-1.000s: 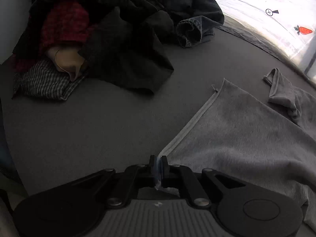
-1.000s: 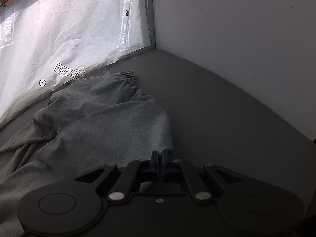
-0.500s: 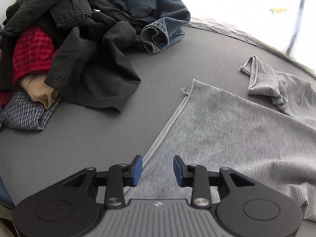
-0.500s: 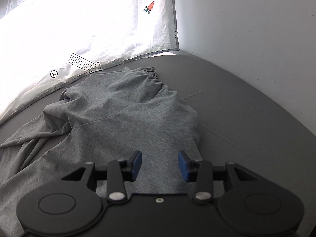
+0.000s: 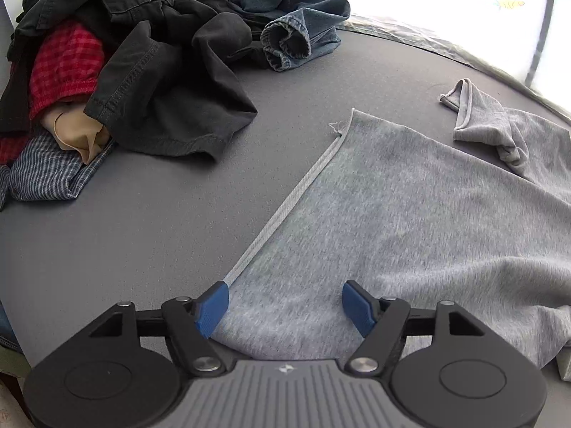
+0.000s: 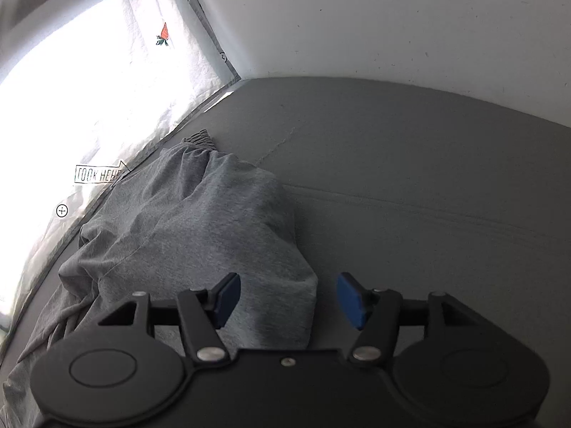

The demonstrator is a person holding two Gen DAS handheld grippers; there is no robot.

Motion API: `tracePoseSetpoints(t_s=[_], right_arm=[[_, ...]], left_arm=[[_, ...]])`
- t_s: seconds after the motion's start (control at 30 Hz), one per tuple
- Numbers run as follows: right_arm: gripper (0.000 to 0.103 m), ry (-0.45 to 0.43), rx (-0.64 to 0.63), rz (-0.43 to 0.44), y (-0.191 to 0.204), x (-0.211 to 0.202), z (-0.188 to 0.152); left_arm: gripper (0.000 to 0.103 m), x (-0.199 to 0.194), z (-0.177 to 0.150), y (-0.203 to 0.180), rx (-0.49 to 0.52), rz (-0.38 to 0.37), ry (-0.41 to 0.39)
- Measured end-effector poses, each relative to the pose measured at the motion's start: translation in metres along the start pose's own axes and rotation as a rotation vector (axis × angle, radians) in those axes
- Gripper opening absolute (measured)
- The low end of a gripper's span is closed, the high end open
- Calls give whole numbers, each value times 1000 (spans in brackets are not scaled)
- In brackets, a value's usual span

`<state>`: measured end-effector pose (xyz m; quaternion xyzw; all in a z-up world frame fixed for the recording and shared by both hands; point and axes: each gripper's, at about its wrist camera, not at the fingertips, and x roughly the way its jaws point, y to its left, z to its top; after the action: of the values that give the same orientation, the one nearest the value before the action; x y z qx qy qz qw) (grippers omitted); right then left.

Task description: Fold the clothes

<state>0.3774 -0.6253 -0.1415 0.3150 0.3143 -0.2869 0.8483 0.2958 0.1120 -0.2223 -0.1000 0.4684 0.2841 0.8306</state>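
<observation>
Left gripper [image 5: 284, 301] first: we see its blue pads spread wide, the jaws having just been opening, and nothing is pinched between them. Under that gap lies the grey garment [image 5: 410, 221], flat on the grey surface [image 5: 125, 242], its ribbed hem [image 5: 296, 196] running from the left pad up toward the middle of the frame. One sleeve [image 5: 474, 117] sits bunched at the upper right of that view.

Over at the upper left we have the pile of clothes [image 5: 142, 57], well apart from the garment: dark trousers on top, blue jeans [image 5: 296, 32] behind, a red checked piece [image 5: 64, 67], a tan piece [image 5: 75, 132] and a blue plaid shirt [image 5: 46, 174] at the left edge.

Now the right gripper [image 6: 287, 299]: we see it standing wide too, jaws just having been opening, pads clear of the cloth. The garment's folded corner [image 6: 278, 285] lies between them, nearer the left pad, and the grey cloth rises in soft folds toward the left of the frame. Its gathered cuff [image 6: 198, 141] rests close to the bright printed sheet [image 6: 89, 107] filling the upper left. A white wall [image 6: 392, 18] closes the upper right.
</observation>
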Motion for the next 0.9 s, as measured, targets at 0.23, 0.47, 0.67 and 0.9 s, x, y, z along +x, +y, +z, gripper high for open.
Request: tracePoseSetpoints(t_s=[0.23,0.47,0.67,0.9], right_arm=[[63,-19,130,52,-12,20,18],[63,-1,87,27,12,49,42],[10,-12,-147,29,65,56,39],[8,4,-606,237,160,30,-43]], left_arm=[[89,2,2,-10,77,79,-5],[101,11,10,-2,7,91,57],[103,14,12,-2,-6,100,66],[103,14,11,-4,4,102,59]])
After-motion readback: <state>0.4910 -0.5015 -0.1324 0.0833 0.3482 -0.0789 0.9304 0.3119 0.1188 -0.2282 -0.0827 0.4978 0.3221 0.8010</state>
